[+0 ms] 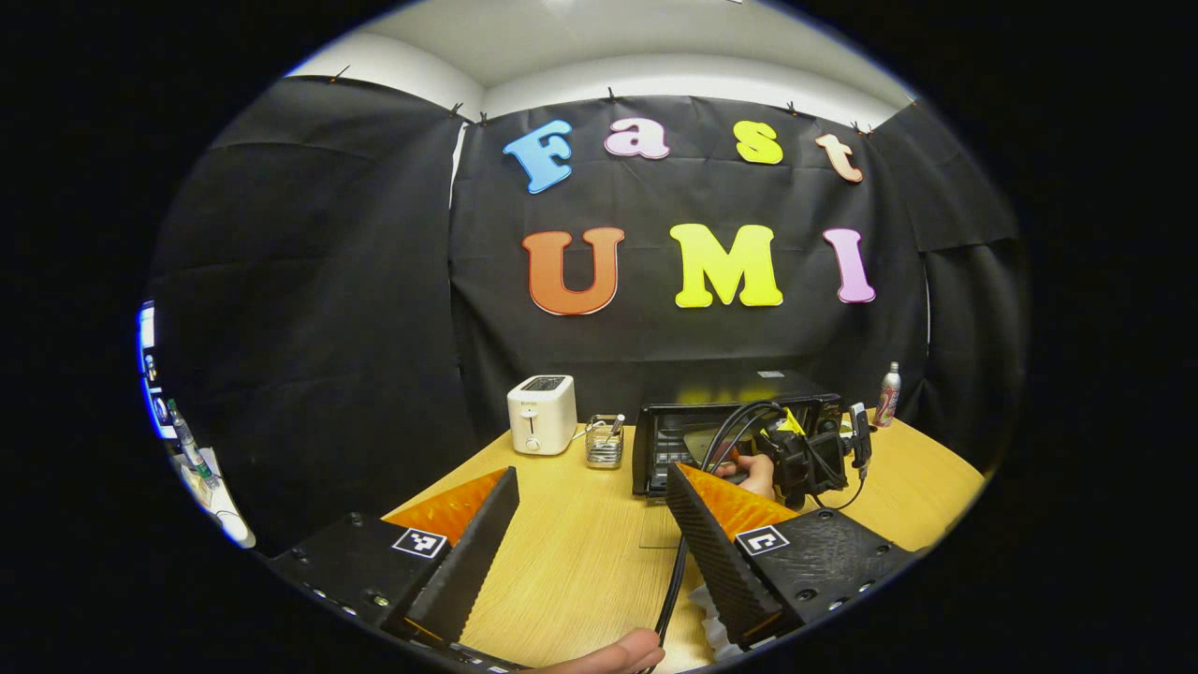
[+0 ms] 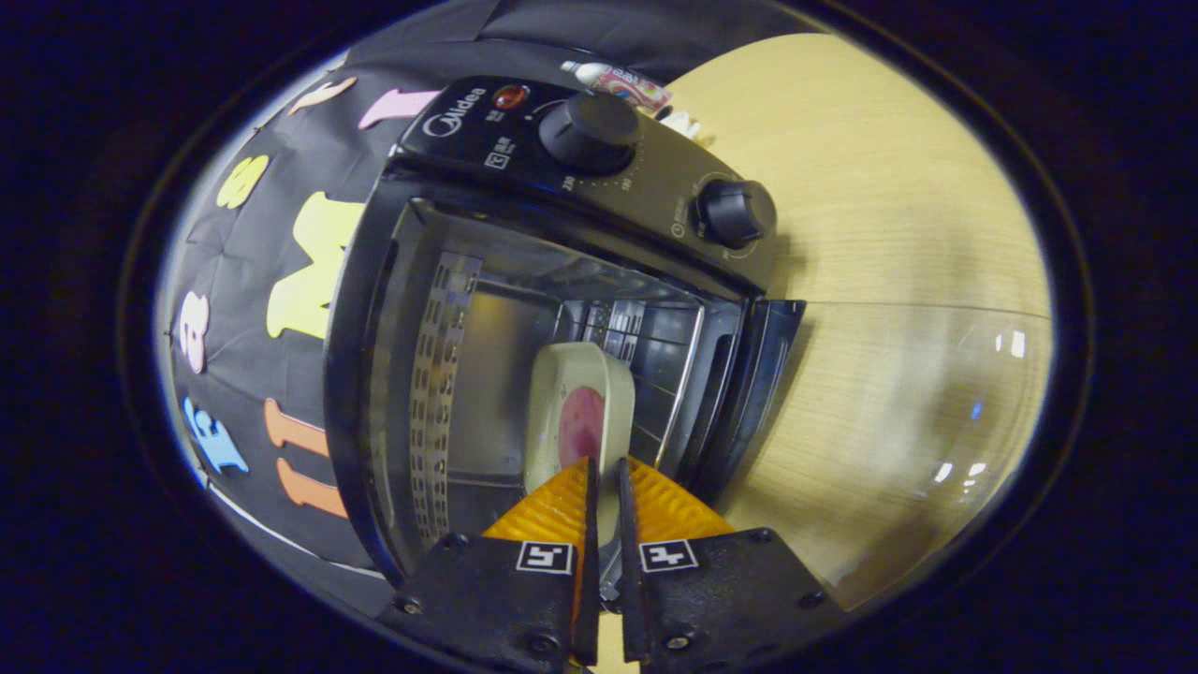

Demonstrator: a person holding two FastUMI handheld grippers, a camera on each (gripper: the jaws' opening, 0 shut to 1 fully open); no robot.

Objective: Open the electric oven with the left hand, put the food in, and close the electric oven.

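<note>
The right gripper (image 2: 605,487), pinched narrow on a dish (image 2: 580,417), reaches into the open oven (image 2: 562,178) to load it; the left gripper (image 1: 590,524) waits wide open.

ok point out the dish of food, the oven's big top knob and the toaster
dish of food (image 2: 580,412), right gripper view, on its pink centre
big top knob (image 2: 590,128), right gripper view, on its cap
toaster (image 1: 542,414), left gripper view, on its front face

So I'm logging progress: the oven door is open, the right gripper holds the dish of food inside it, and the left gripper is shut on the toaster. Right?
Not quite. In the left gripper view the left gripper is open over the table, clear of the toaster. The right gripper view confirms the rest: oven open, right gripper holding the dish inside.
</note>
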